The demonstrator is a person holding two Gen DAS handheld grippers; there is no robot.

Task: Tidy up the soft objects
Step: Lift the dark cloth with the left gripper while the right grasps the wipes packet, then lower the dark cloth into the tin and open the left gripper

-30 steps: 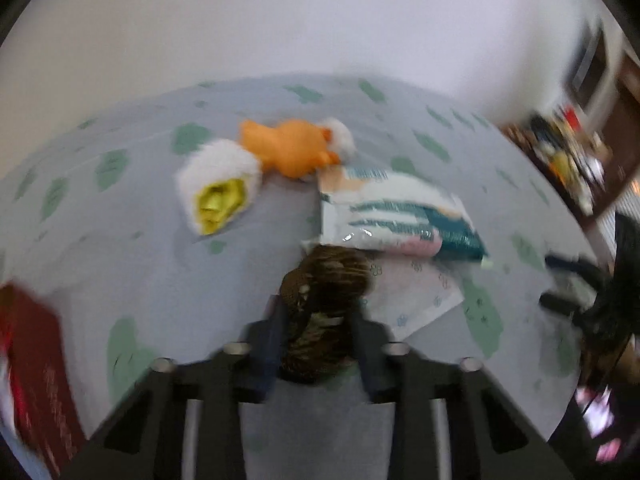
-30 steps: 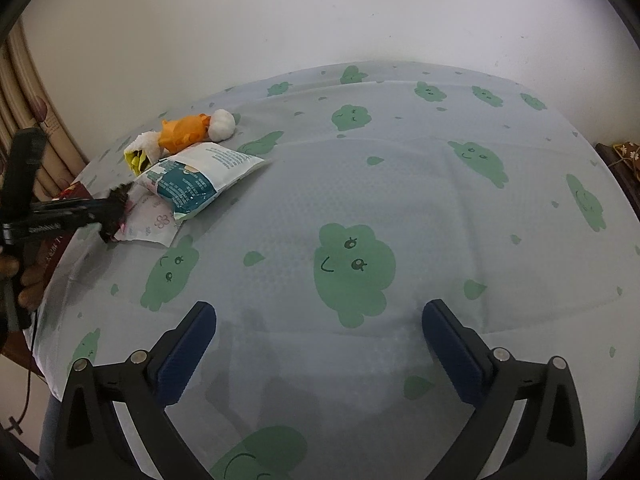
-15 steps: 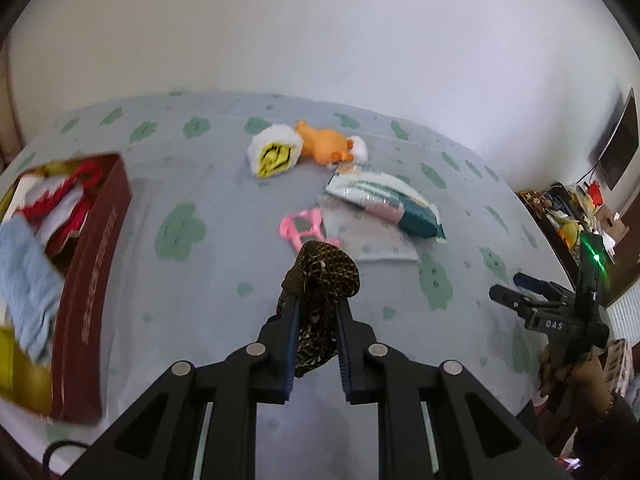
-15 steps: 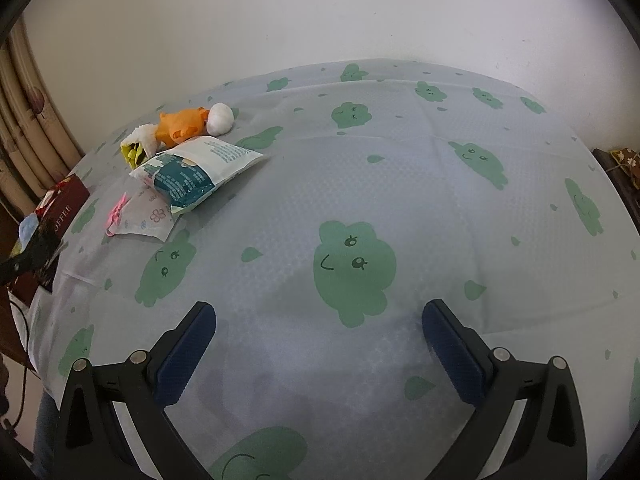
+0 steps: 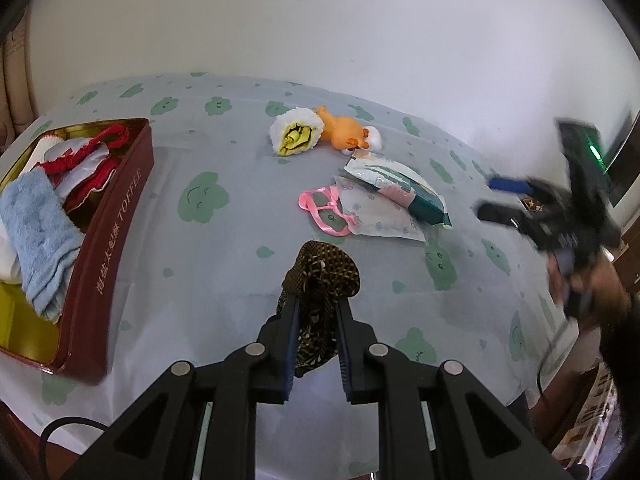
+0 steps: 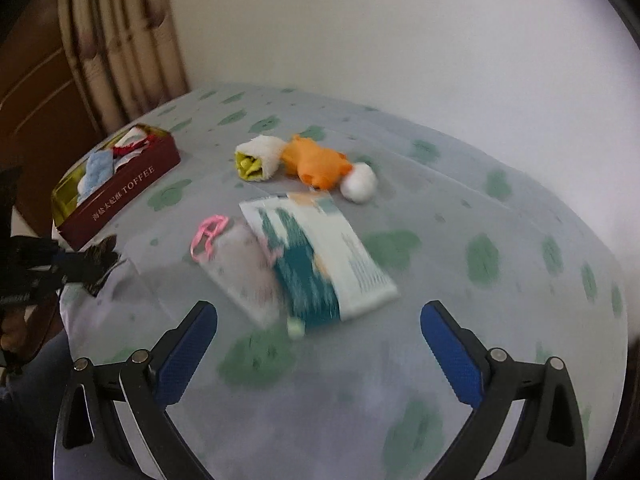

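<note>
My left gripper [image 5: 316, 308] is shut on a dark brown patterned cloth [image 5: 322, 276], held above the bedsheet just right of the red toffee tin [image 5: 120, 216]. The tin holds a blue towel [image 5: 36, 224] and red and white cloths. Farther back lie a white roll with a yellow core [image 5: 296, 136], an orange plush [image 5: 344, 136], a teal and white soft pack [image 5: 400, 188], a pink band [image 5: 324, 212] and a floral pouch [image 5: 376, 220]. My right gripper [image 6: 318, 312] stands open just short of the soft pack [image 6: 320, 256], nothing between its fingers. It shows blurred in the left wrist view [image 5: 494, 198].
The bed wears a grey sheet with green cloud prints [image 5: 204, 200]. A white wall rises behind it and a curtain [image 6: 116, 48] hangs at the left. A person's hand [image 5: 580, 276] holds the right gripper. Cluttered furniture stands past the bed's right edge.
My left gripper has drawn back from the pile with the dark cloth, then held still. The right gripper has swung left and rolled; the soft pack now lies just ahead of it.
</note>
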